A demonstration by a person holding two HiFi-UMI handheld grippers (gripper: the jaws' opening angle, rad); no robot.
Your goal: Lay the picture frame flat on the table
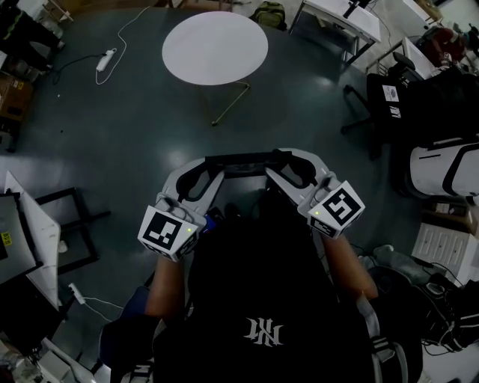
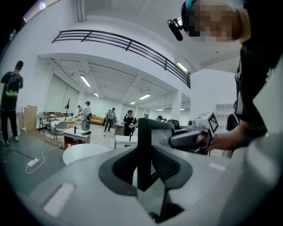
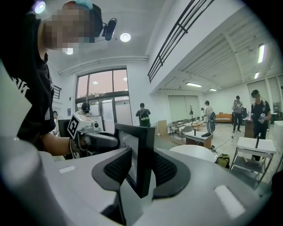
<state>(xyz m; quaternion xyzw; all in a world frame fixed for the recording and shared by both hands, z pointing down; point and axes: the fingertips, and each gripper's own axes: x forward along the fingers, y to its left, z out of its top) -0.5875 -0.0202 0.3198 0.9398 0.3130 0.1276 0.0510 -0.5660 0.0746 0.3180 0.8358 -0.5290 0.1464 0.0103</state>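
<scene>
I hold a black picture frame (image 1: pixel 245 159) in the air in front of my chest, seen edge-on from above. My left gripper (image 1: pixel 203 173) is shut on its left end and my right gripper (image 1: pixel 293 170) on its right end. In the left gripper view the frame (image 2: pixel 144 141) stands upright between the dark pads (image 2: pixel 120 167), with the right gripper (image 2: pixel 191 138) holding the far end. In the right gripper view the frame (image 3: pixel 141 150) shows its glass side, clamped between the pads (image 3: pixel 170 170), with the left gripper (image 3: pixel 96 140) beyond. The round white table (image 1: pixel 215 47) stands farther ahead on the floor.
A power strip and cable (image 1: pixel 106 59) lie left of the table. A white desk (image 1: pixel 343 21) and black office chairs (image 1: pixel 393 97) stand at the right, with a dark shelf (image 1: pixel 71 224) at the left. Several people (image 2: pixel 10 99) stand about the hall.
</scene>
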